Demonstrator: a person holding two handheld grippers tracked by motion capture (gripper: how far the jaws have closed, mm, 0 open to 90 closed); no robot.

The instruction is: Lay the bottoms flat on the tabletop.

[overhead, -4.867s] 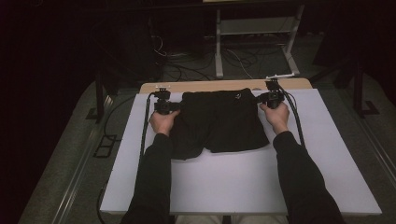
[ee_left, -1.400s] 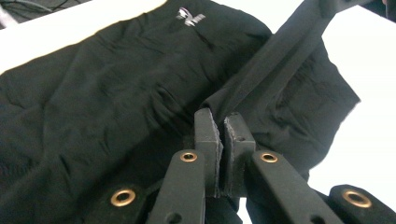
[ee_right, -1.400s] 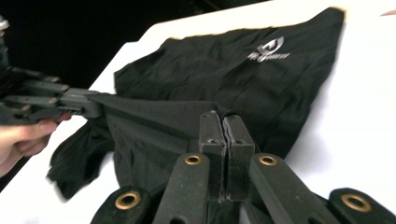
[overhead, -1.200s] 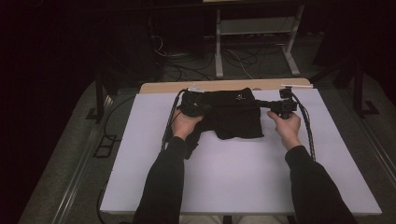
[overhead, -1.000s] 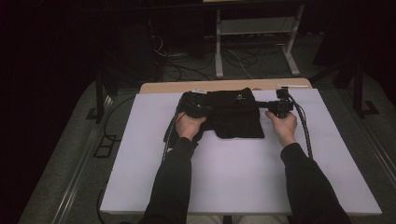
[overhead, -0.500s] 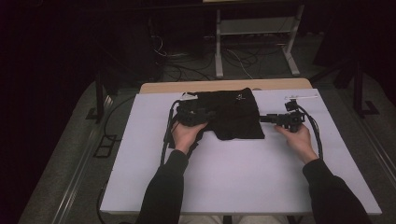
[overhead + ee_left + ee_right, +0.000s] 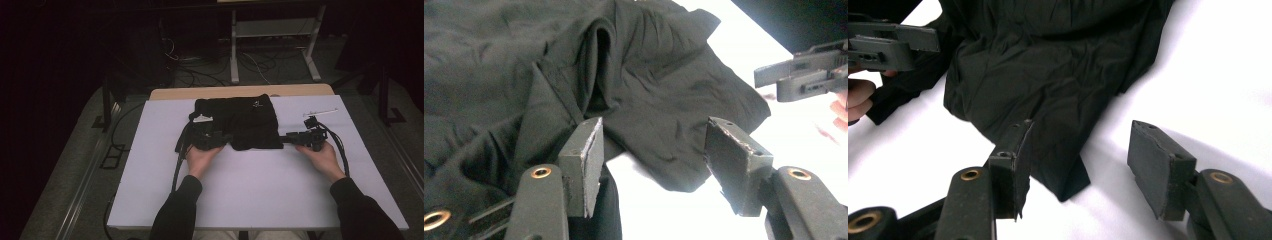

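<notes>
Jaws of both grippers gape, just opened (nothing held), black garment (image 7: 245,121) lying just beyond

Dim, dark surroundings; the white table (image 7: 260,190) glares brightly, close views soft but readable.

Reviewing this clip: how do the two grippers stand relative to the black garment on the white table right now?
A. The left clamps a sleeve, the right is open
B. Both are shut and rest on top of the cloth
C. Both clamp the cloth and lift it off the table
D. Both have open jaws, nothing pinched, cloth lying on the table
D: the left gripper and the right gripper each show a gap between the jaws, having just been opening, and the black garment lies flat on the white table.
</notes>
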